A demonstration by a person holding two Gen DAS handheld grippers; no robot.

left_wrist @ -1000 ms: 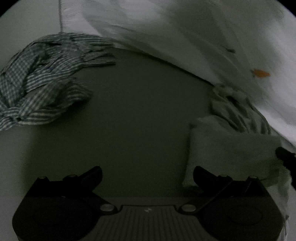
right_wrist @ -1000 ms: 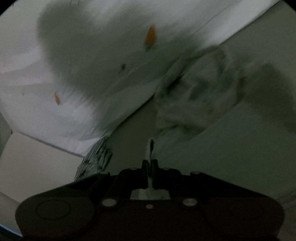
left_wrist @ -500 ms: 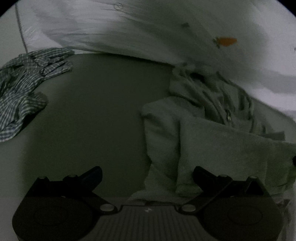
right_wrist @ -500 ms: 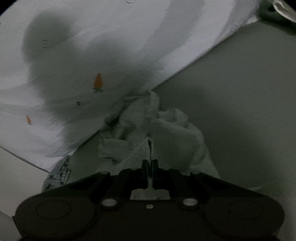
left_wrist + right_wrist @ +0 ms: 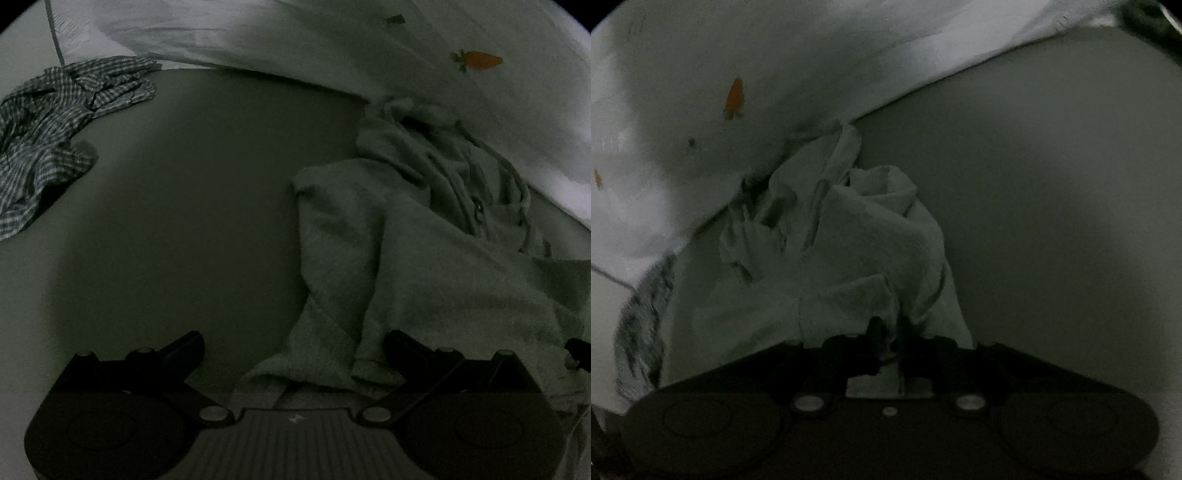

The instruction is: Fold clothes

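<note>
right gripper (image 5: 888, 334) is clamped down on a corner of the pale green garment (image 5: 424, 258), jaws pressed together with a fold of cloth pinched between them, and the rest of the fabric bunches up in front of it in a loose heap. left gripper (image 5: 293, 349) hangs with its jaws spread wide, nothing in them, the near hem of the garment lying just between and under the fingers

the garment sits on the flat grey surface (image 5: 203, 203), its far end crumpled against the edge of the white sheet with carrot print (image 5: 480, 61). it looks like a soft, nappy knit, thick and limp, a buttoned placket and a drawcord showing near the top. i'd judge it light, floppy, not slippery, likely to sag and drag rather than hold any shape

best hold for the free gripper, i'd say, is the near hem edge or a corner, a single layer, not the lump

off to the far side a checked shirt (image 5: 51, 129) lies crumpled, thinner woven stuff, well apart from the action
</note>
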